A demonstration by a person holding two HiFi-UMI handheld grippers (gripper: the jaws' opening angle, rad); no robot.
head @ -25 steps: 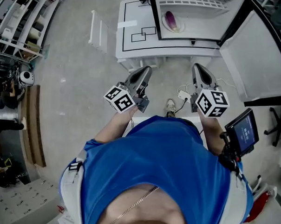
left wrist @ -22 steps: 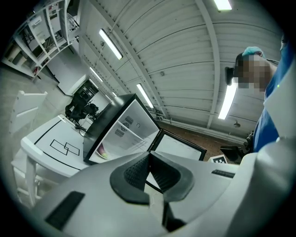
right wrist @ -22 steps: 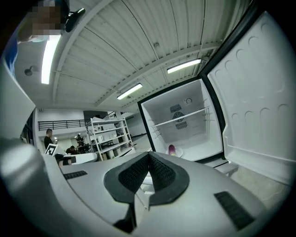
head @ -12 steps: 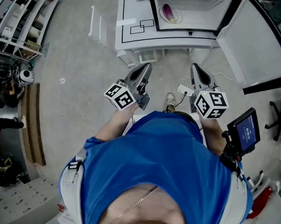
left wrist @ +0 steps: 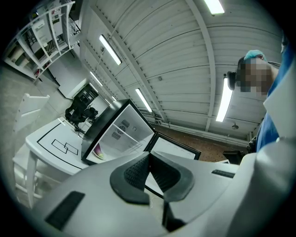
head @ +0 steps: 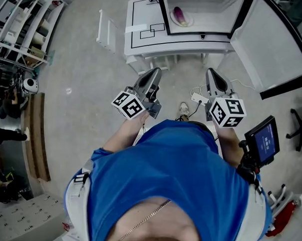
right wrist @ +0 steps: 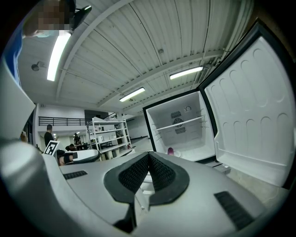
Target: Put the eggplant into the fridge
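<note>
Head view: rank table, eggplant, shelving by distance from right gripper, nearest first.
1. Table, just ahead of the right gripper.
2. Eggplant, farther ahead, inside the fridge.
3. Shelving, far off to the left.

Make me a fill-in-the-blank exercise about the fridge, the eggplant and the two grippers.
1. The purple eggplant lies on a ____ inside the fridge.
2. The fridge door stands ____.
3. The fingers of the left gripper and the right gripper are ____, with nothing between them.

Missing words: plate; open; shut.
</note>
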